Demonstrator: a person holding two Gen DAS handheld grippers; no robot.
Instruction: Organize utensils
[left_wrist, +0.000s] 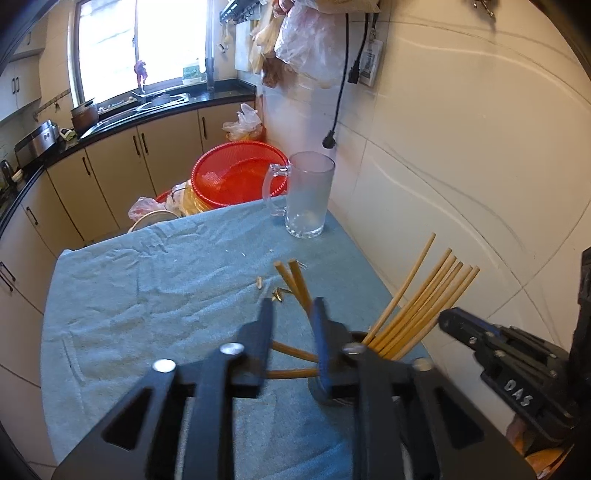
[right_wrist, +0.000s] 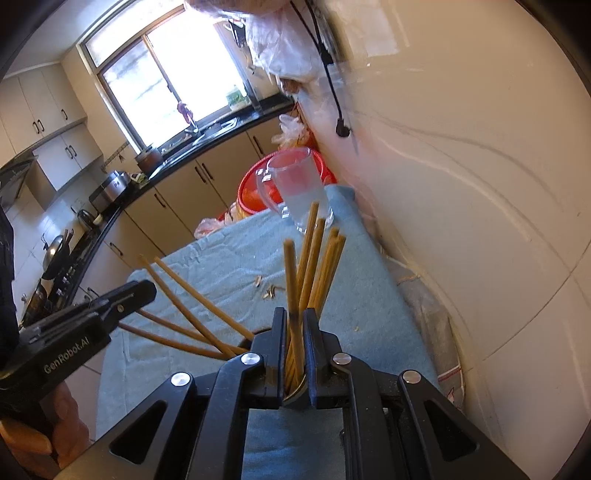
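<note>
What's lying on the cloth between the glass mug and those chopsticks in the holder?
In the right wrist view, small pale scraps lie on the blue cloth between the glass mug and the chopsticks; otherwise that stretch is bare.

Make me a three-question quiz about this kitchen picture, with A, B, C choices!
1. Where does the glass mug stand?
A. on the blue cloth, near the wall
B. in the sink
C. on the floor

2. What colour is the basket behind the table?
A. green
B. red
C. white

3. What is the right gripper doing?
A. hanging open
B. holding the mug
C. squeezing a bunch of chopsticks

Answers:
1 A, it sits at the cloth's far corner.
2 B, bright red mesh.
3 C, sticks rise between its fingers.
</note>
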